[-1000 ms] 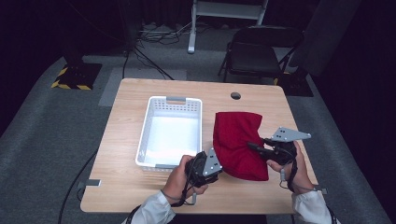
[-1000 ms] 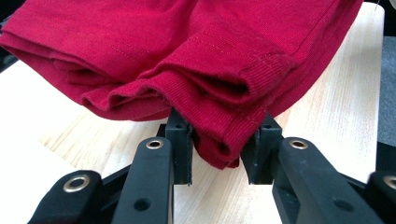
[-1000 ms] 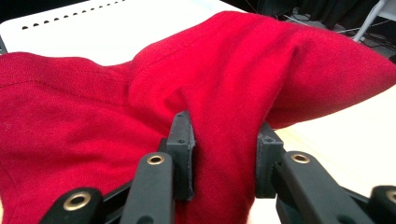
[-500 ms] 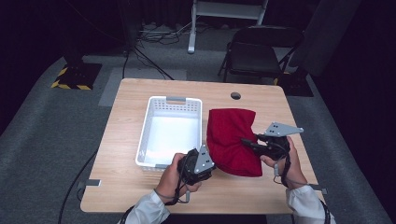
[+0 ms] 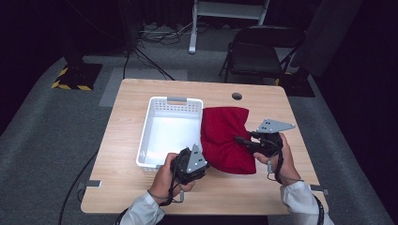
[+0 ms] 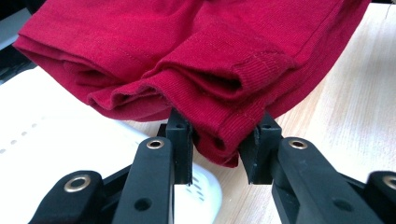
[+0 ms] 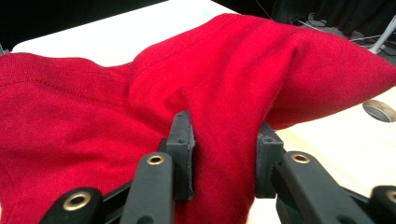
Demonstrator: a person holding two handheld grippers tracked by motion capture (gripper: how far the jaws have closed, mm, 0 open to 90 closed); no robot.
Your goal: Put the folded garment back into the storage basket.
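Near edge, high view: 2 hands, each holding tongs. Left tongs (image 5: 199, 166) at the near-left corner of the red garment (image 5: 226, 138), right tongs (image 5: 240, 140) on its right side. Garment is folded, lying on the surface (image 5: 141, 187) with its left edge over the right rim of the white basket (image 5: 171, 131). Left gripper view: left tongs (image 6: 217, 149) clamped on a folded ribbed hem of the garment (image 6: 210, 60), stacked layers visible, basket (image 6: 56, 135) just below; high view can't resolve this. Right gripper view: right tongs (image 7: 224, 158) pinching a raised ridge of cloth (image 7: 93, 121), fabric tented up between them. Far side, high view: cable hole (image 5: 237, 96) in the surface, black chair (image 5: 258, 54) beyond it.
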